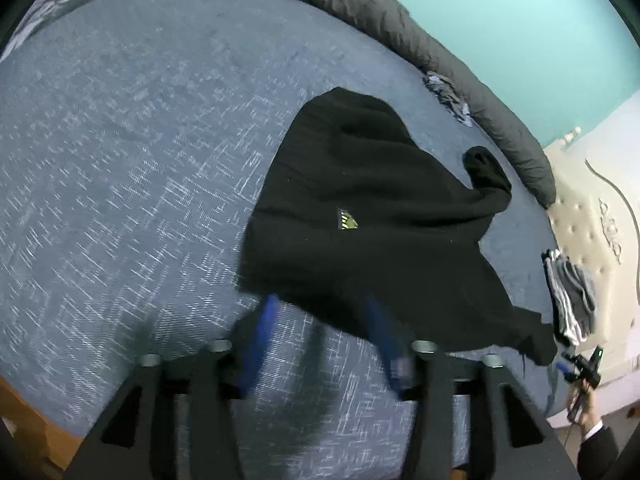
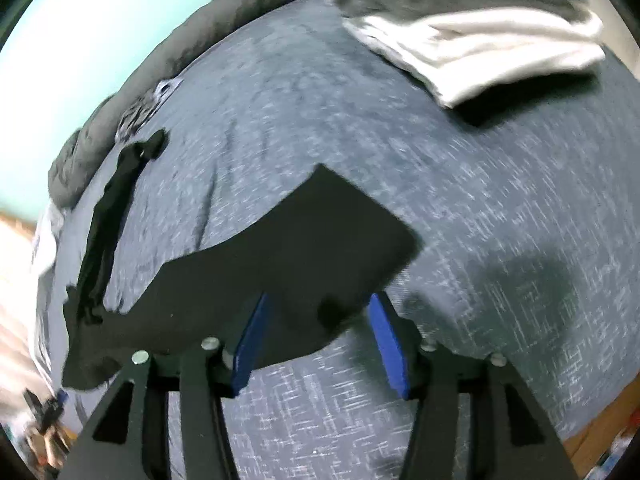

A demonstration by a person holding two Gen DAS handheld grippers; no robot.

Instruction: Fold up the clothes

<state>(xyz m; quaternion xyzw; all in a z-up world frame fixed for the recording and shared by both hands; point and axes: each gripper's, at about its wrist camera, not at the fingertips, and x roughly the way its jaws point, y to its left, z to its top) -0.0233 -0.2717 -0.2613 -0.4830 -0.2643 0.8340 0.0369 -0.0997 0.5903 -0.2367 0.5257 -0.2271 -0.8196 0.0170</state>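
A black knit sweater (image 1: 360, 208) lies spread on the bed's blue-grey woven cover (image 1: 120, 160), toward its far side. The left tool (image 1: 320, 312) hovers open at the sweater's near edge; the right tool (image 2: 320, 312) is open too. Only the left view shows the small yellow chest badge (image 1: 347, 220); only the right shows the folded grey and white clothes (image 2: 480, 48) up close.

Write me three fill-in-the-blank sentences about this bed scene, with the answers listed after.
1. The garment spread on the bed is ____ in colour.
2. The pads on the right gripper are ____.
3. Both the left gripper and the right one have jaws that stand ____.
4. The wall behind the rolled grey blanket is ____.

Missing words: black; blue; open; turquoise
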